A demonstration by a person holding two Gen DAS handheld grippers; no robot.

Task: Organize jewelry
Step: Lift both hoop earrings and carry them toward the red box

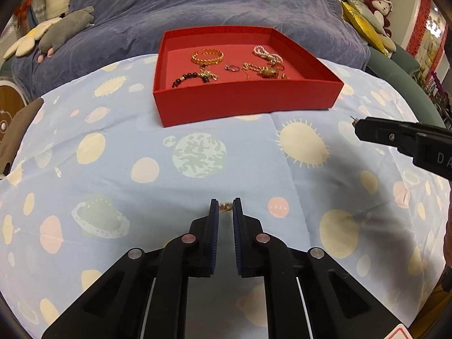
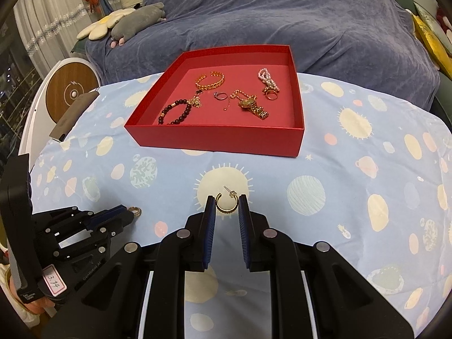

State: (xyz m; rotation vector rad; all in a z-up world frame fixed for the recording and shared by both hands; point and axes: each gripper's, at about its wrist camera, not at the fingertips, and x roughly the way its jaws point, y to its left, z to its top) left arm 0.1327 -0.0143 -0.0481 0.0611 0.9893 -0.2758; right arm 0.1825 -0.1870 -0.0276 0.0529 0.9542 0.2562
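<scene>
Pinching a small gold earring (image 2: pixel 136 212) against the space-print cloth (image 1: pixel 197 169), your left gripper (image 1: pixel 225 207) had its jaws closed on it. Your right gripper (image 2: pixel 226 204) held a gold hoop earring (image 2: pixel 225 205) between narrow jaws, above a sun print. Both sat in front of the red tray (image 2: pixel 214 137), apart from it, with the bracelets, rings and watch inside.

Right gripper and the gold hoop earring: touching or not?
Touching. In the right wrist view the gold hoop earring sits clamped between both pads of the right gripper, with no gap on either side.
</scene>
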